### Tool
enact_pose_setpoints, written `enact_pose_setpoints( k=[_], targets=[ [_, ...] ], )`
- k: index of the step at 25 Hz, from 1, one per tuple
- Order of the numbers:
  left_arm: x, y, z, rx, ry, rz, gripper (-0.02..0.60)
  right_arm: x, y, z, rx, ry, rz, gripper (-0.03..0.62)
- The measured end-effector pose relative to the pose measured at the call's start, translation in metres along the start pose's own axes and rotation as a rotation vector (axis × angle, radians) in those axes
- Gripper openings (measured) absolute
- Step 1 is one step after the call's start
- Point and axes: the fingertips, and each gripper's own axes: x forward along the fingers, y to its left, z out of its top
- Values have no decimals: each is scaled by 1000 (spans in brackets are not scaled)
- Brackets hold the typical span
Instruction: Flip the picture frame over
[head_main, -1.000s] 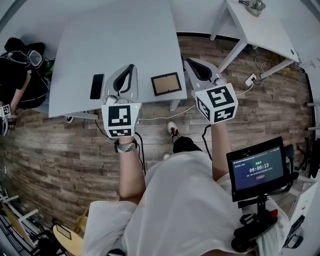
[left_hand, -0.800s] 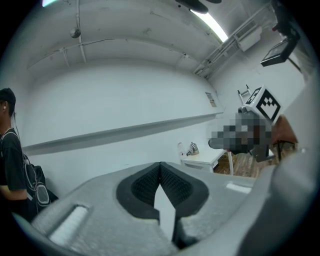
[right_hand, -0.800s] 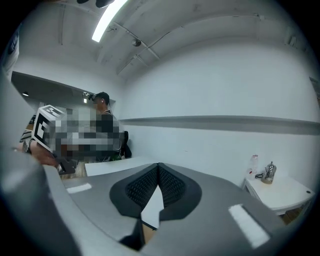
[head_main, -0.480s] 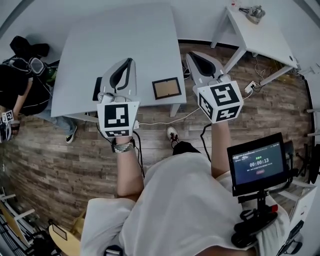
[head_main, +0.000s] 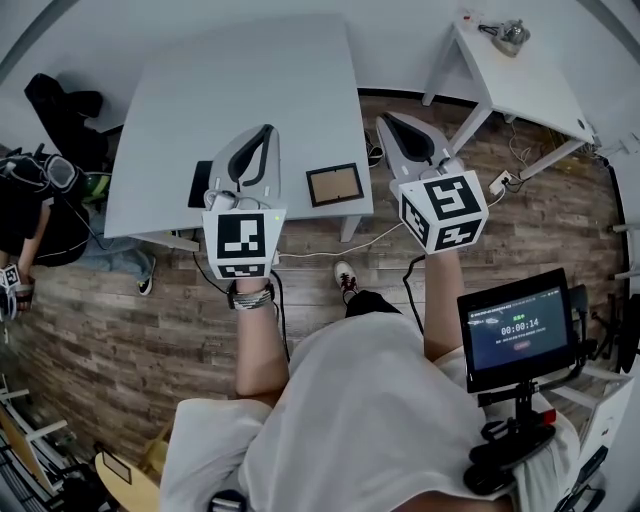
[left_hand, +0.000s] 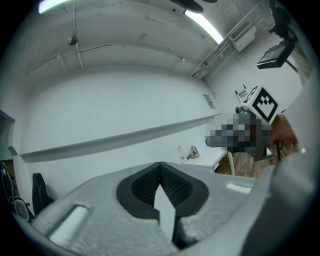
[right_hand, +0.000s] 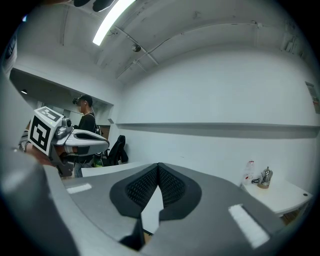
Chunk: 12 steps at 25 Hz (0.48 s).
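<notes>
Head view: holding left gripper and right gripper raised, jaws of both pressed together, pinching nothing. Leaving the picture frame lying flat on the desk, close to its near right corner. Risking, if nudging with shut jaws, shoving it off that edge onto the floor.

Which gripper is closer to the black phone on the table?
Left. The left gripper hovers just beside the phone, partly covering it in the head view. The right gripper is far over, past the table's edge, beyond the picture frame.
</notes>
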Motion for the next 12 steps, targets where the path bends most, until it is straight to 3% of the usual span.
enact_pose_setpoints(
  k=[12],
  targets=[
    [2,-9,-3,-11,9,-18,5,-2,0,-4,10,3,5,2]
  ],
)
